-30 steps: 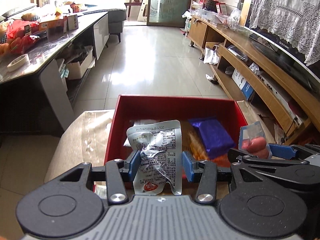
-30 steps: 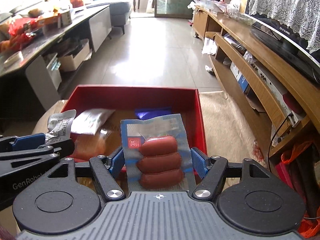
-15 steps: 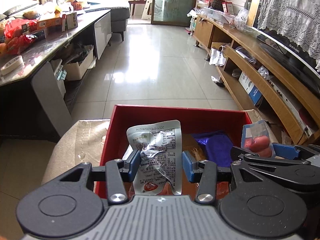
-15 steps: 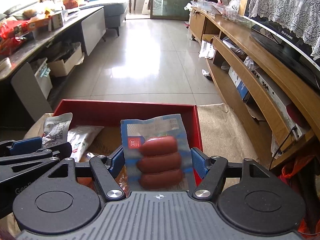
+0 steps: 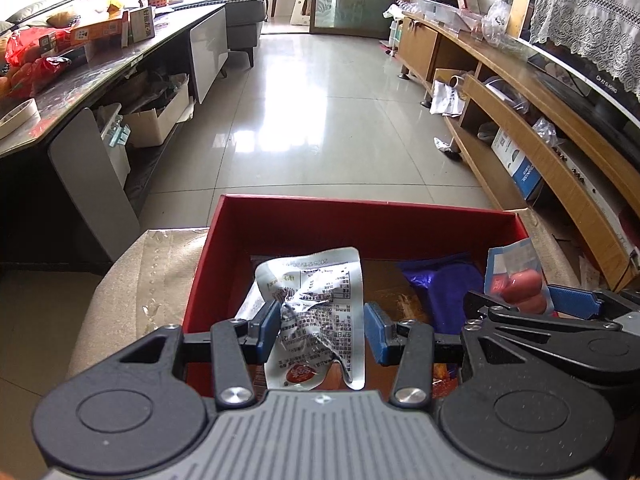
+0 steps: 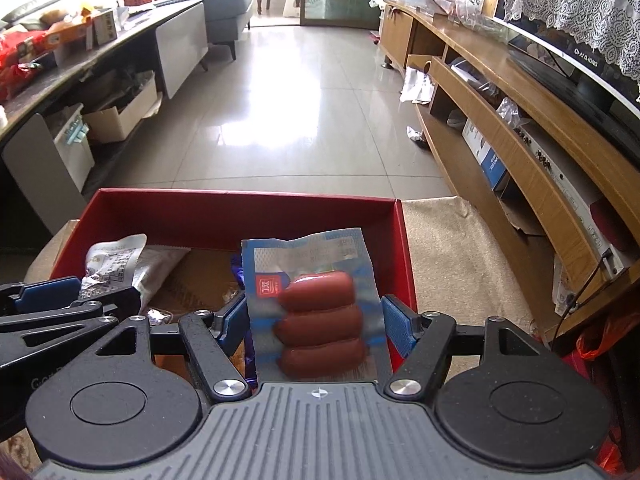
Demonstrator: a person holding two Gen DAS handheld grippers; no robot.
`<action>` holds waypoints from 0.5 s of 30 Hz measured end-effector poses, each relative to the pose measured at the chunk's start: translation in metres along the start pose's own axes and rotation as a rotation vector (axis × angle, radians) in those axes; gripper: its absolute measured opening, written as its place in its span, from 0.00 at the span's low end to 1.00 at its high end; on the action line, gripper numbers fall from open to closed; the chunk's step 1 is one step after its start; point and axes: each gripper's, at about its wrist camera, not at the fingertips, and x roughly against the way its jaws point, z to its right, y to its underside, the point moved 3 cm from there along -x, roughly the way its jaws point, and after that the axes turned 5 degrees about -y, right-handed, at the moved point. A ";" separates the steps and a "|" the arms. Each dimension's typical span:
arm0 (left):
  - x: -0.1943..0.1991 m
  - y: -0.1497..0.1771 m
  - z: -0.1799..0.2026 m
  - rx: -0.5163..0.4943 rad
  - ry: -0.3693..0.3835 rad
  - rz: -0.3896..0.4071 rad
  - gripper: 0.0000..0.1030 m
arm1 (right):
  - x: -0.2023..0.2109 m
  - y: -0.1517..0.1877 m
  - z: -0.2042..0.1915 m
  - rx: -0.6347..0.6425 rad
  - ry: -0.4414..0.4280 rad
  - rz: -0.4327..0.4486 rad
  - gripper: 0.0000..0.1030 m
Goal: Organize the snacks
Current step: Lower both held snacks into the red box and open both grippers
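Observation:
A red box (image 5: 280,224) stands on a beige cushioned surface; it also shows in the right wrist view (image 6: 240,208). My left gripper (image 5: 320,328) is shut on a crumpled white snack packet (image 5: 316,312) and holds it above the box's near side. My right gripper (image 6: 316,320) is shut on a blue sausage pack (image 6: 316,300) with three red sausages, held over the box's right part. Each gripper shows at the edge of the other's view. Inside the box lie a purple packet (image 5: 444,284), a white packet (image 6: 160,260) and orange snacks.
The beige cushion (image 5: 136,280) extends left and right of the box. Beyond lies a tiled floor (image 5: 320,120). A dark cluttered table (image 5: 60,92) runs along the left, a wooden TV cabinet (image 5: 540,140) along the right.
Both grippers have pulled back and risen a little with their packets still held; the box now looks lower and farther away in both views.

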 end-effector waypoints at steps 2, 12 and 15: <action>-0.004 0.001 0.000 0.000 -0.005 -0.009 0.40 | -0.003 0.001 0.000 0.003 0.000 -0.004 0.73; -0.013 0.005 0.000 -0.005 -0.017 -0.028 0.40 | -0.018 0.003 -0.001 0.011 -0.005 -0.025 0.74; -0.013 0.004 0.000 -0.007 -0.016 -0.025 0.40 | -0.020 0.004 -0.001 0.009 -0.004 -0.032 0.75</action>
